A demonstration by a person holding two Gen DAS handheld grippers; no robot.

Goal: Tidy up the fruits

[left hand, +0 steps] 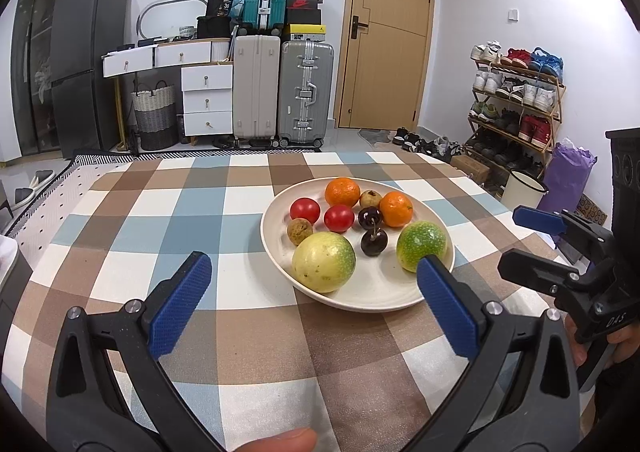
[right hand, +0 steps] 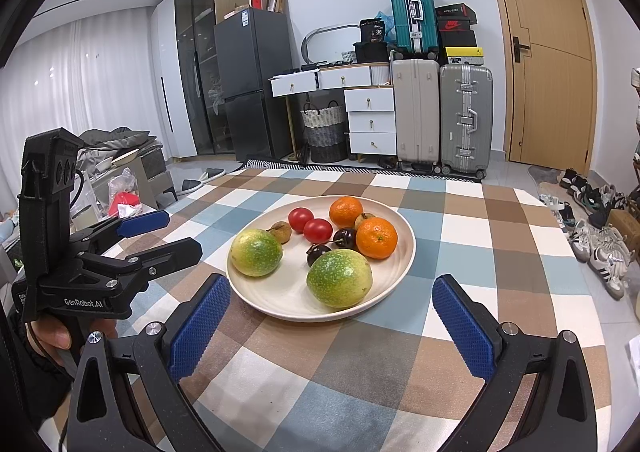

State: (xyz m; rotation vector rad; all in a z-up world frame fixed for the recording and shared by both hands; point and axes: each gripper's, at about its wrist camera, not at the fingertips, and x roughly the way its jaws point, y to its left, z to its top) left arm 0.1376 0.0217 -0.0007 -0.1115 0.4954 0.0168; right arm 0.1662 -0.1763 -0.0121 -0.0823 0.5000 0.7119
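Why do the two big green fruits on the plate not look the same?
The yellower fruit is mostly pale yellow with a green edge; the greener fruit is bright green with speckles. In the left wrist view the yellower fruit looks bigger, but it also lies nearer that camera, so true size is unclear. It lies beside a small brown fruit; the greener one lies nearer an orange. Both are round and share the plate.

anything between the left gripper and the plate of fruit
Nothing visible. The left gripper hangs open in front of the plate, with only bare checked cloth between them. The nearest fruit, a yellow-green one, sits at the plate's near side, unblocked.
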